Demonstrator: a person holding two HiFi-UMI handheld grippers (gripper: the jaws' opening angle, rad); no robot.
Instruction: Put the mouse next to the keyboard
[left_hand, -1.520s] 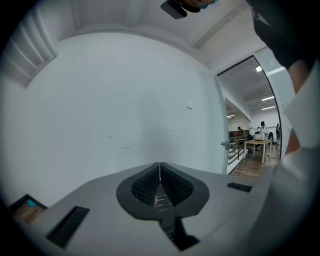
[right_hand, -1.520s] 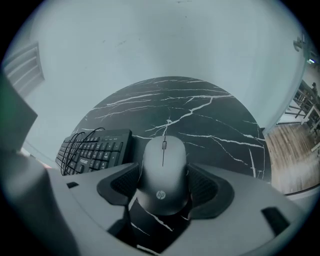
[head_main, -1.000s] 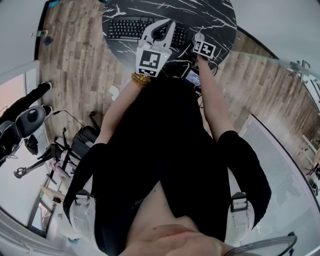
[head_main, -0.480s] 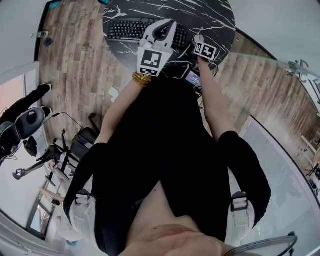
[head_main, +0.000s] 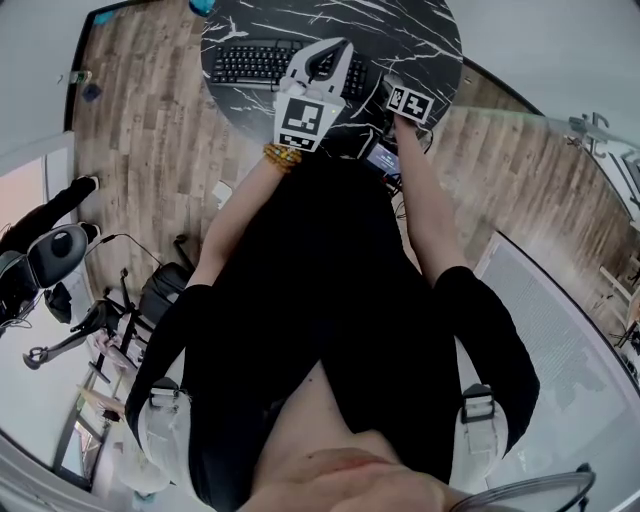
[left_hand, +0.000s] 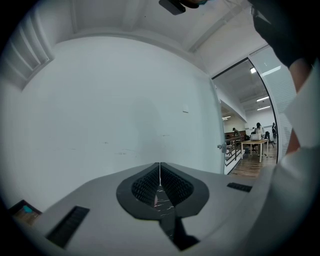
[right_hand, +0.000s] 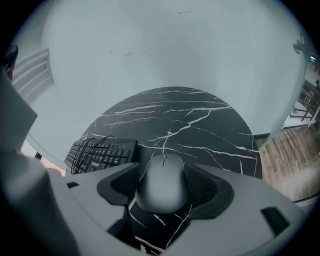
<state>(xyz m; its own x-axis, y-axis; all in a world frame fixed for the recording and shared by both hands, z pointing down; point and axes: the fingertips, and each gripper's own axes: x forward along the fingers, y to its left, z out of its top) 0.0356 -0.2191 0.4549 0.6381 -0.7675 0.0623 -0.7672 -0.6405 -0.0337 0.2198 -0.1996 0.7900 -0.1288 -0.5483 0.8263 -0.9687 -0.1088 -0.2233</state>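
Right gripper (right_hand: 163, 186): jaws closed onto the two sides of the mouse (right_hand: 164, 172), ribbed pads against its flanks, at the lower centre of the right gripper view. The mouse is grey with a smooth domed shell, and its scroll-wheel end points away from the camera. It sits over the near part of the black marble-pattern counter (right_hand: 200, 120); whether it rests on the surface or is lifted I cannot tell. The keyboard (right_hand: 102, 152) is at left centre of the same view, near the mouse but apart from it, with a dark cable (right_hand: 90, 145) looped over its keys. Left gripper (left_hand: 160, 166): jaws together with nothing between them, aimed at a pale wall (left_hand: 125, 110); in the head view it hangs over the keyboard end of the counter. Handling, as a judgement: the mouse is likely light and rigid, and its slick curved plastic could squirt out of a pinch placed too high on the dome. The sides at the waist, where the pads sit now, look like the right hold, since that spares the buttons and wheel. Moderate squeeze only. Writing: there is small white print on the keyboard's near edge, too small to read. The gripper cubes carry only square black-and-white patterns, and I can make out no brand on the mouse.
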